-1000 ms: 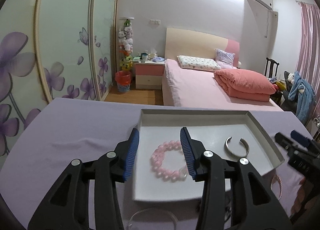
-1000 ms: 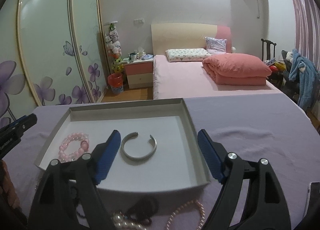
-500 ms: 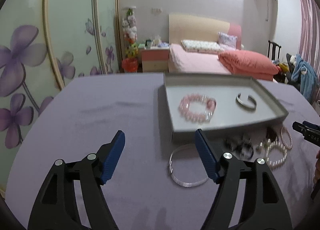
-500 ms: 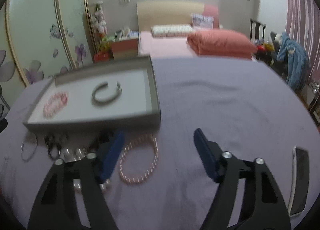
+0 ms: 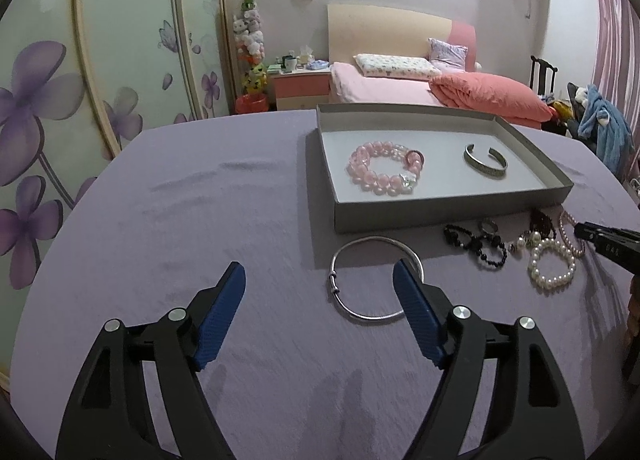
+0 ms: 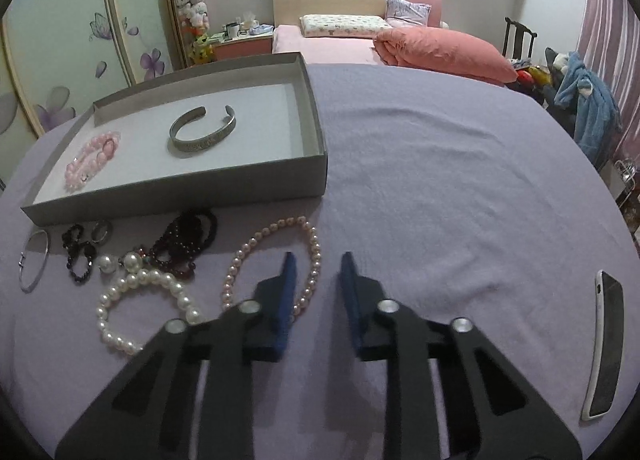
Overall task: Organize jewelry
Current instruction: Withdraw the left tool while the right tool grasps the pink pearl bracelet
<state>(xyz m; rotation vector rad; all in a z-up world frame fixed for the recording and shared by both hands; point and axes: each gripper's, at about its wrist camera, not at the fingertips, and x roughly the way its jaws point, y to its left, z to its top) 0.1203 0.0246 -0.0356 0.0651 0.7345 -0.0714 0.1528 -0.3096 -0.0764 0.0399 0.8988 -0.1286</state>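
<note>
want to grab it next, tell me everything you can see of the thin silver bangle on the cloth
The thin silver bangle is a slim, shiny wire hoop that looks like metal, with a small wrapped knot on its left side. It lies flat on the purple cloth, just in front of the grey box, apart from it. The blue pad of the left gripper overlaps its right edge in view.

On the tabletop (image 5: pixel 200 220) stands a tray (image 5: pixel 424 212); in it a bead bracelet (image 5: pixel 384 174) lies left of a cuff (image 5: pixel 485 161). Before the tray — a bangle (image 5: pixel 374 284) at the left, then dark beads (image 6: pixel 184 240) and pearl strands (image 6: pixel 140 300). A phone (image 6: pixel 606 344) lies far right.
</note>
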